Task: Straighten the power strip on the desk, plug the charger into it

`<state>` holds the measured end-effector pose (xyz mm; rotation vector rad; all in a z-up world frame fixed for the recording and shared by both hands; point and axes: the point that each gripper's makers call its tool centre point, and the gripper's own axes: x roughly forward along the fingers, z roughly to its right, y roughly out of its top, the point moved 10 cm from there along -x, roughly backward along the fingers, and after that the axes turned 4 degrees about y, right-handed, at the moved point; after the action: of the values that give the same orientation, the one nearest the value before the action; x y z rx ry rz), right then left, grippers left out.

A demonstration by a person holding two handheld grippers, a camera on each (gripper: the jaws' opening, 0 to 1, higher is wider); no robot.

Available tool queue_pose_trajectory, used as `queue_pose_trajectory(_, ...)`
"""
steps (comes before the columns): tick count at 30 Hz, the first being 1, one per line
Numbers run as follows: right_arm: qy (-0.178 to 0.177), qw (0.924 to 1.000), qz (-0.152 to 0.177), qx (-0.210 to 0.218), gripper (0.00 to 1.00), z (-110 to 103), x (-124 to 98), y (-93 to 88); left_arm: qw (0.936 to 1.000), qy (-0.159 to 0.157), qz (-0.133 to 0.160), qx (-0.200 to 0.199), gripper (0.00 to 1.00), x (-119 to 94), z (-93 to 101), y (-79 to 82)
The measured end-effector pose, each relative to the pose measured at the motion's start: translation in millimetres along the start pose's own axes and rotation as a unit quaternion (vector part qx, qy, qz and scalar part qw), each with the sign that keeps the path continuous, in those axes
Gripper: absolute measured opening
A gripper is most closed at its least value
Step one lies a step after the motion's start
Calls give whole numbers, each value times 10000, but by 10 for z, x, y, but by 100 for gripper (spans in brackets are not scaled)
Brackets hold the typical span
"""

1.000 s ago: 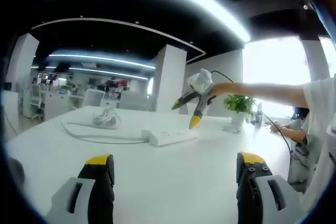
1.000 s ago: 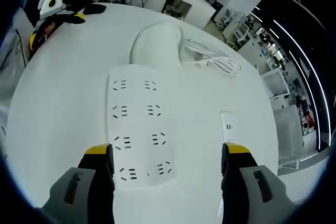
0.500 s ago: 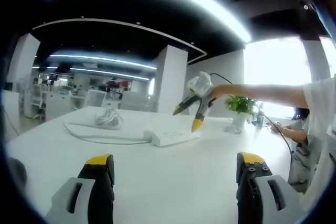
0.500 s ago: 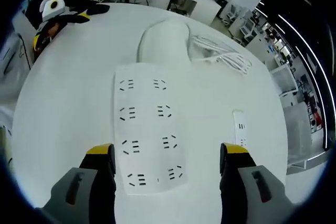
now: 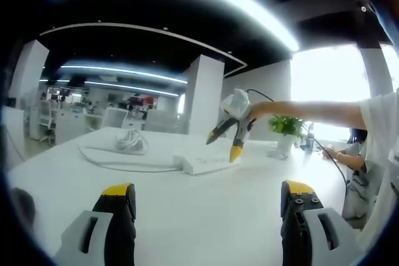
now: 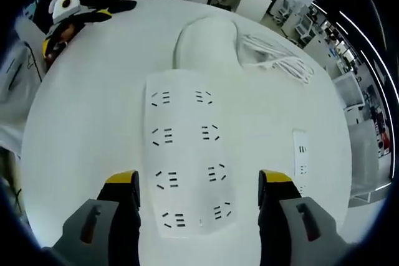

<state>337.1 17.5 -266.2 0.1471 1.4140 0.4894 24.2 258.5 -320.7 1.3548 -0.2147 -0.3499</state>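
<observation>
Nearer now than a second ago, the right gripper (image 5: 230, 136) has dropped in the left gripper view until its yellow tips hang just above the flat white plastic power strip (image 5: 202, 165) on the white desk (image 5: 206, 216). Beyond the strip, a coiled white cable (image 5: 128, 142) lies on the desk. The left gripper (image 5: 207, 199) hovers low over bare desk, jaws wide apart and empty, well short of the strip.

In the right gripper view, the strip (image 6: 190, 157) has slid further down between the jaws and sits larger, its socket rows facing up. The jaws stand wide open, one on each side of its near end, holding nothing; contact cannot be judged. A small white oblong piece (image 6: 301, 161) with slots, possibly the charger, lies apart to one side. Straightening looks about to begin; plugging is not yet started.
</observation>
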Motion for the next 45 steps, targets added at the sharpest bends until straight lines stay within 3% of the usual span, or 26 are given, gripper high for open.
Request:
queue_pose_trajectory(13,415,9988,-211,152,71,-56,138,-18,10000,22,13,7,99,-7,-23,-1)
queue_pose_trajectory(45,645,9959,-353,520,67,55,213,-90,10000,26,57,-2,99,-23,-45,6)
